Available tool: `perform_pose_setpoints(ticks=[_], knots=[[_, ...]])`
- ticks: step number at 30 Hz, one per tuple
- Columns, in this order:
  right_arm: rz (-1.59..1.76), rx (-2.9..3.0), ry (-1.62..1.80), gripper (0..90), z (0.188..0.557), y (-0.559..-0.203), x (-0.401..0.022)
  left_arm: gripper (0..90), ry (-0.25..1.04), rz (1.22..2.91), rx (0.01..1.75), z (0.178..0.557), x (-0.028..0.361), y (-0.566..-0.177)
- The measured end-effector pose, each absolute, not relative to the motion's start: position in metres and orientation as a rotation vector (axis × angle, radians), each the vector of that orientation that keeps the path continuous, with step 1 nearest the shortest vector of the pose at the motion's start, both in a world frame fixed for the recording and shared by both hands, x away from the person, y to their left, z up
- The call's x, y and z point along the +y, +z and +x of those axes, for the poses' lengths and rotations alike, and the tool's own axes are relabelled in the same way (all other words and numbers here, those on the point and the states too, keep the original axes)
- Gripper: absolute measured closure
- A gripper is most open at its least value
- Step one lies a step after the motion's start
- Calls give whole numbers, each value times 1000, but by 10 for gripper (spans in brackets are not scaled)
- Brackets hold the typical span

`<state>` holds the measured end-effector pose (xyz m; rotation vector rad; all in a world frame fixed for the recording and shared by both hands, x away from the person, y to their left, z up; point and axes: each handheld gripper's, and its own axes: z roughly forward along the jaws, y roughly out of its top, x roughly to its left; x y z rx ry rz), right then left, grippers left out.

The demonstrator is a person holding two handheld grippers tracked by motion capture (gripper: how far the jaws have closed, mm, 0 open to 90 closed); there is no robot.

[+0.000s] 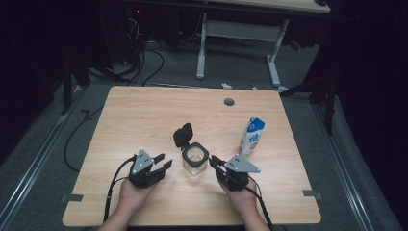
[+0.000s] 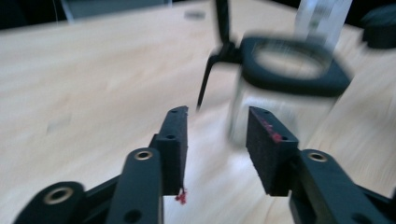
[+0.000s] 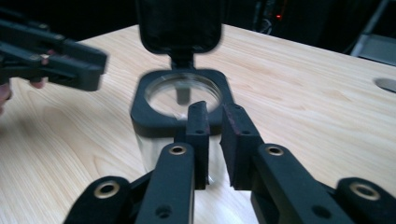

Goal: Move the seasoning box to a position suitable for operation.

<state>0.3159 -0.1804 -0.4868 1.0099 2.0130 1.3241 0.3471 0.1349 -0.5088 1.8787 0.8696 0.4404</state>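
Jar [image 1: 195, 161] at tabletop [image 1: 144, 115] centre, lid [image 1: 183, 135] already flipped up; my left fingers [image 1: 162, 161] and right fingers [image 1: 216, 162] flank it, parted and empty; carton [image 1: 252, 136] far right seemingly untouched, so pouring likely remains.

Left gripper [image 1: 162, 162] and right gripper [image 1: 214, 162] — jaws parted.

- A pale wooden table [image 1: 144, 115] with a round cable hole [image 1: 229, 101] near its far edge.
- A clear jar [image 1: 195, 163] stands near the middle, its black hinged lid [image 1: 183, 134] flipped up.
- A small blue-and-white carton [image 1: 252, 136] stands upright, to the jar's right.
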Motion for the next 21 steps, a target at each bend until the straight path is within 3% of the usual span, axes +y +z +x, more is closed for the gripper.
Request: perform_pose_setpoints(ticks=[10, 21], knots=[[1166, 1960, 1216, 726, 307, -505, -229, 442, 453, 1903, 909, 350, 144, -515], [1288, 1839, 1163, 701, 322, -504, -252, 443, 468, 1877, 937, 343, 157, -518]])
